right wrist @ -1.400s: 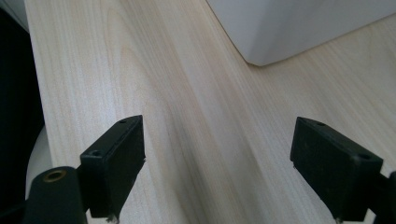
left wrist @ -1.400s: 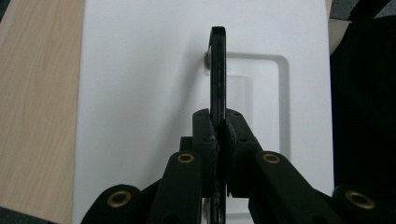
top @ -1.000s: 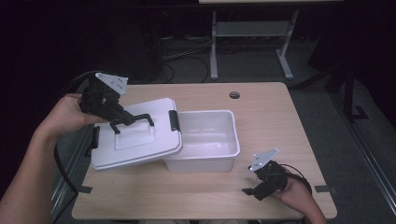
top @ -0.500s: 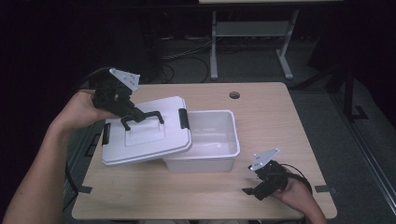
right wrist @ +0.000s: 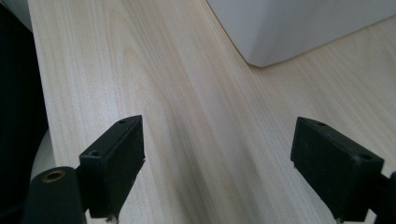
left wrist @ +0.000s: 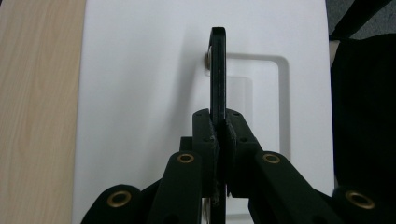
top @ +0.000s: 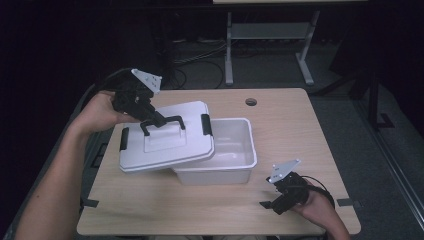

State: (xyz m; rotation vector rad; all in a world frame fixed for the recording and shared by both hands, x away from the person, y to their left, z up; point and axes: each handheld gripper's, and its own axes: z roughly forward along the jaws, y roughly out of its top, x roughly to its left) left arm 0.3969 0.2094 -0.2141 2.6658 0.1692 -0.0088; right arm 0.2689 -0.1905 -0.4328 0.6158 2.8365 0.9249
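The left gripper (top: 161, 121), clamped on the lid's handle (top: 163, 123), has carried the lid (top: 167, 137) farther over the bin (top: 235, 165); the right gripper (top: 274, 200) rests spread open

One wooden table (top: 300, 130) carries one white plastic bin (top: 235, 165). One white lid (top: 165, 145) sits partly over the bin, and it bears one black carrying handle (top: 165, 121) and two black latches (top: 205, 125), one at each short end. Two hand-held grippers are present: the left gripper (top: 152, 117) and the right gripper (top: 272, 202). One round hole (top: 251, 102) pierces the tabletop. One metal stand (top: 270, 30) occupies the floor behind.
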